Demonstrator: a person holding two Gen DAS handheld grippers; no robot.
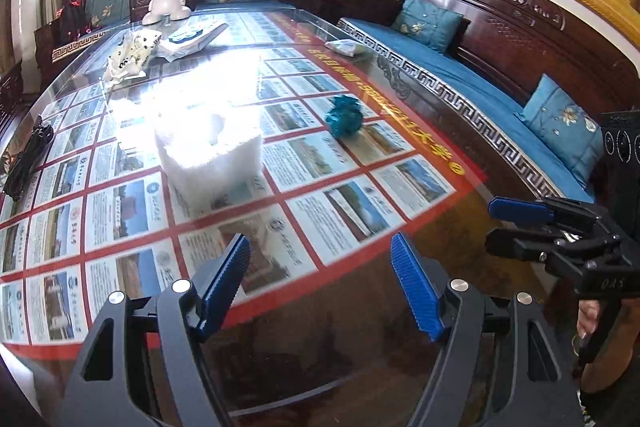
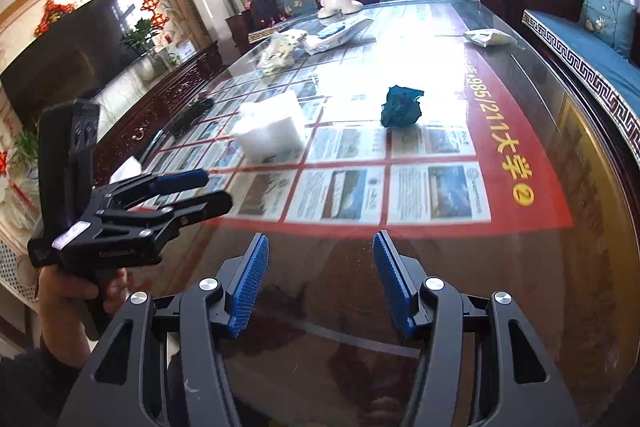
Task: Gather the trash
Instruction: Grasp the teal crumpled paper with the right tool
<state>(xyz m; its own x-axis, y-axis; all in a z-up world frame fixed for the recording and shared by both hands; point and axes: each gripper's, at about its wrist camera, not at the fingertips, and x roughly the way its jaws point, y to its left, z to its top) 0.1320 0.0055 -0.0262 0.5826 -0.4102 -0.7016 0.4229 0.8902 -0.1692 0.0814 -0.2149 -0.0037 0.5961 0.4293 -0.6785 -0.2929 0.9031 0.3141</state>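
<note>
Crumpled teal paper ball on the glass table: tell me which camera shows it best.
The right wrist view. There the crumpled teal paper ball sits sharp and unobstructed on the glass table, clear of glare. The left wrist view shows it too, whole but smaller and slightly softer, beside a strong window reflection.

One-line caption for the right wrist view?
Open right tool above glass table, facing crumpled teal wrapper and white foam block.

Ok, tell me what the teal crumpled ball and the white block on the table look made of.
Teal crumpled ball: probably paper or thin plastic wrap, matte, with sharp creases and folded points.
White block: seemingly foam or a soft fibrous pad, with a fuzzy, grainy surface; glare washes out its top.
</note>
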